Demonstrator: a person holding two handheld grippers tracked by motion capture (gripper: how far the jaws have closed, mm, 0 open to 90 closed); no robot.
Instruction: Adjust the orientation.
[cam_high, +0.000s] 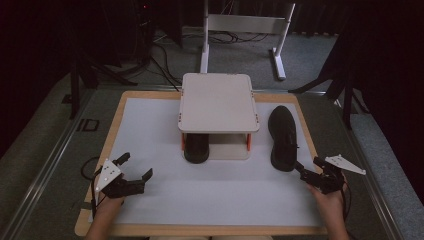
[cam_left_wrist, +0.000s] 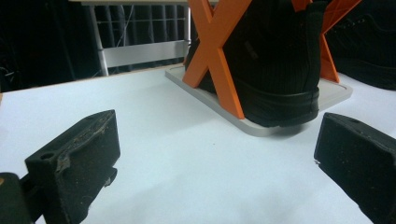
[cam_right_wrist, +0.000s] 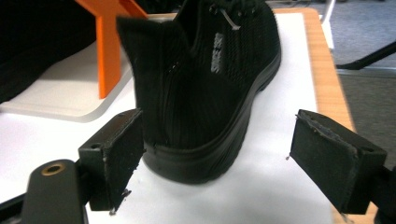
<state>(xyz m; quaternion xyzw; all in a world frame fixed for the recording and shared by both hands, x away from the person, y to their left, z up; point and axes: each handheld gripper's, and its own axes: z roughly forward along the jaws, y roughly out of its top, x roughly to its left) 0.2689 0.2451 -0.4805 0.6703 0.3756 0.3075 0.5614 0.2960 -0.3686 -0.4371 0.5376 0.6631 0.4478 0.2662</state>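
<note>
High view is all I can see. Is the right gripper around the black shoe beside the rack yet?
Observer: Not clamped. In the right gripper view the black shoe has its heel in line between the right gripper's open fingers, and one finger stands well clear.
Operator: And the shoe under the rack?
Observer: The left gripper view shows that second shoe on the rack's white base tray, heel overhanging the edge.
Operator: The left gripper?
Observer: The left gripper has its fingers open with nothing between them.
</note>
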